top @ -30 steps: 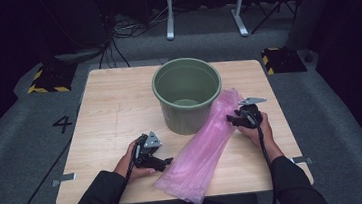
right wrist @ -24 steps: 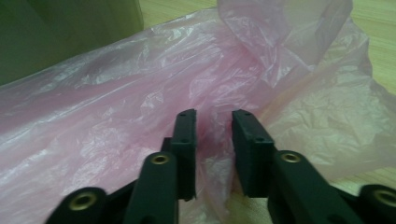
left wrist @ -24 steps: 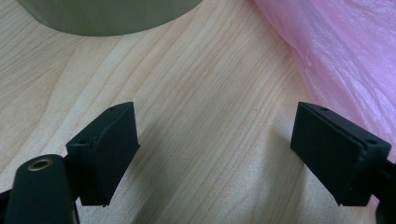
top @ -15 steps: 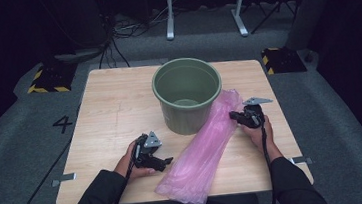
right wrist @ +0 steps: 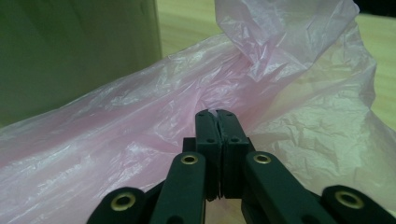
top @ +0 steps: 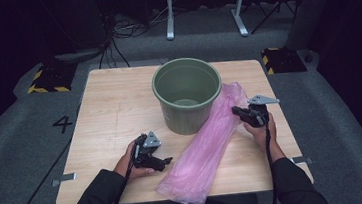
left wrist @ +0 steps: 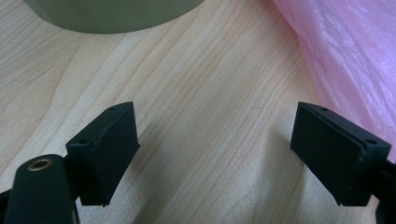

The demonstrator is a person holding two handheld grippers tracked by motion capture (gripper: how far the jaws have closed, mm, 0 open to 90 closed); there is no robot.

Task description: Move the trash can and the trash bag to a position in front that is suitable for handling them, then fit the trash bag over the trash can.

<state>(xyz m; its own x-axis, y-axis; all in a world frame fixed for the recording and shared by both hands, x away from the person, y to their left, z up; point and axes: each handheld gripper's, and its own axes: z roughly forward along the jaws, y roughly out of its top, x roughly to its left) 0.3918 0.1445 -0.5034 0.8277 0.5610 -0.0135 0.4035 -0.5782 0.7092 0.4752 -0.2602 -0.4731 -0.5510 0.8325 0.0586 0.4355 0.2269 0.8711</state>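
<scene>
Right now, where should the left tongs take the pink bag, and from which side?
Probably the near end of the pink bag, approached from its left: the left tongs stand open beside that flat, loose film, while the right tongs already pinch the far part.

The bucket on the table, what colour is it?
Olive green bucket; clearest in the high view.

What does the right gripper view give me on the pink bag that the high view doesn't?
Right gripper view alone: the right gripper has its fingers pressed together on a pinched fold of the pink bag, having just closed on the film.

High view alone: the whole layout. The bag lies slantwise from the table's near edge up past the green bucket, and the left gripper sits beside its lower end.

Both: the bag lying against the bucket's side, with the right gripper at its upper end.
</scene>
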